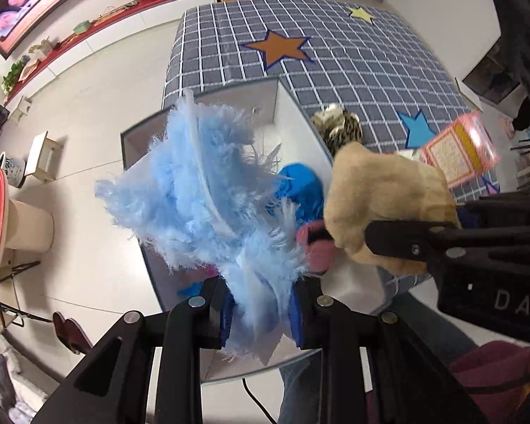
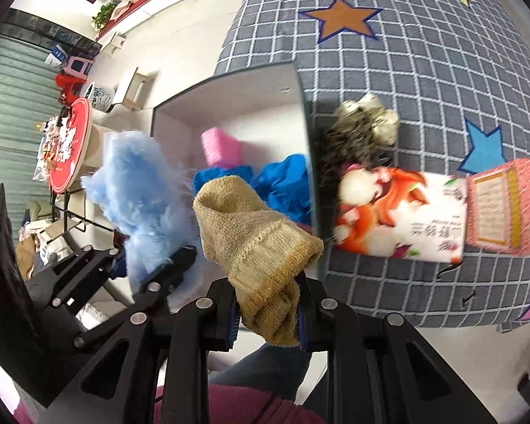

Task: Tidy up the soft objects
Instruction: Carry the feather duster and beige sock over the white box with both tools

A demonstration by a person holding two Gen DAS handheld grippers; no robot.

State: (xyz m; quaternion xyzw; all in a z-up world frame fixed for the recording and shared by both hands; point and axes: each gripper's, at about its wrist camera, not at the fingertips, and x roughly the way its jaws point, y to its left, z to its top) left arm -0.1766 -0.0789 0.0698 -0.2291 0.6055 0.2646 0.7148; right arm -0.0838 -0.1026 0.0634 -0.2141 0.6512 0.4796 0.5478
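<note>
Left wrist view: a fluffy light-blue cloth (image 1: 201, 190) is pinched at its lower end between the blue pads of the left gripper (image 1: 261, 312), the rest fanning out beyond the fingertips over an open white box (image 1: 293, 120). The right gripper (image 2: 266, 312) is clamped on the bottom of a tan knitted sock (image 2: 254, 233). Blue fabric (image 2: 286, 180) and a pink piece (image 2: 219, 148) lie in the box, which stands against the checked tablecloth (image 2: 424, 70). A spotted furry item (image 2: 364, 123) rests on the cloth beside the box.

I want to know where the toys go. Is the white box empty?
Not empty. The white box already holds a pink roll and bright blue cloth lying on its floor.
</note>
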